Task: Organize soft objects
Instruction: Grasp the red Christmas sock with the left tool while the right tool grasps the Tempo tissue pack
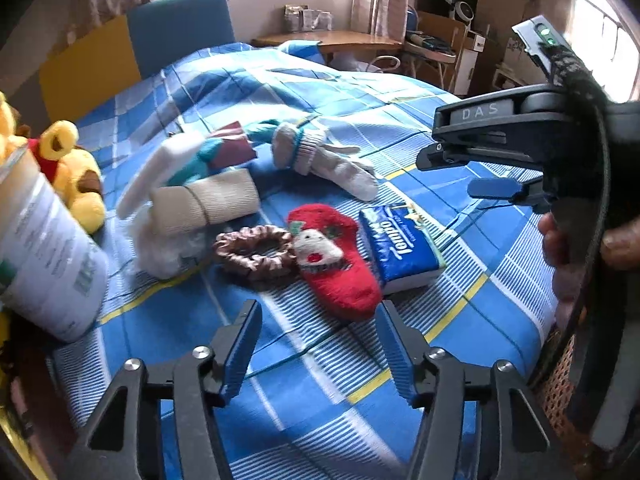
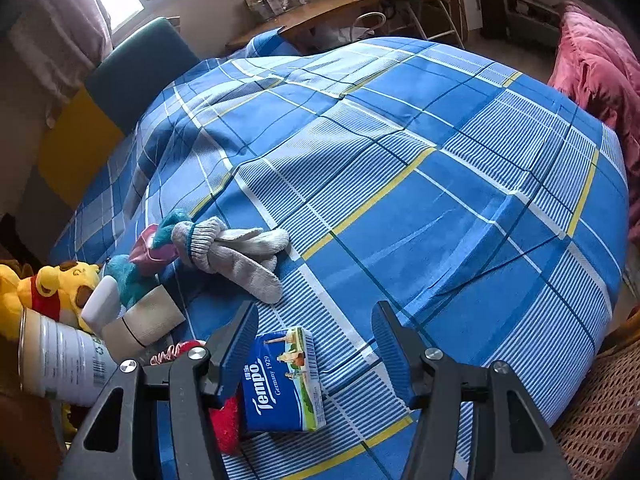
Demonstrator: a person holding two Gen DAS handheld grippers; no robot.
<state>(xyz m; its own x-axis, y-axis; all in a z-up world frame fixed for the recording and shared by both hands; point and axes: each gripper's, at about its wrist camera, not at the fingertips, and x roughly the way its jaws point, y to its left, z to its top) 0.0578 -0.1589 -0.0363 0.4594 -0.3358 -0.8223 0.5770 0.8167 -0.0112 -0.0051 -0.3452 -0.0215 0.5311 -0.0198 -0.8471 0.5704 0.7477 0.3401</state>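
Observation:
Soft things lie on a blue checked bedspread [image 1: 360, 360]. A red fuzzy sock [image 1: 340, 264] with a mouse face, a brown scrunchie [image 1: 252, 252], a Tempo tissue pack [image 1: 400, 244], a grey knit glove [image 1: 320, 156], a beige rolled cloth [image 1: 212, 200] and a yellow plush bear [image 1: 76, 176] are there. My left gripper [image 1: 318, 340] is open and empty, just short of the sock. My right gripper [image 2: 316, 340] is open and empty over the tissue pack [image 2: 282, 380]; it shows in the left wrist view [image 1: 460, 172]. The glove [image 2: 236, 252] lies ahead.
A white can [image 1: 44, 252] stands at the left by the plush bear. A teal and yellow headboard [image 1: 180, 28] is at the back. A wooden desk [image 1: 332, 40] and chairs stand beyond the bed. A pink blanket [image 2: 600, 80] lies at the right.

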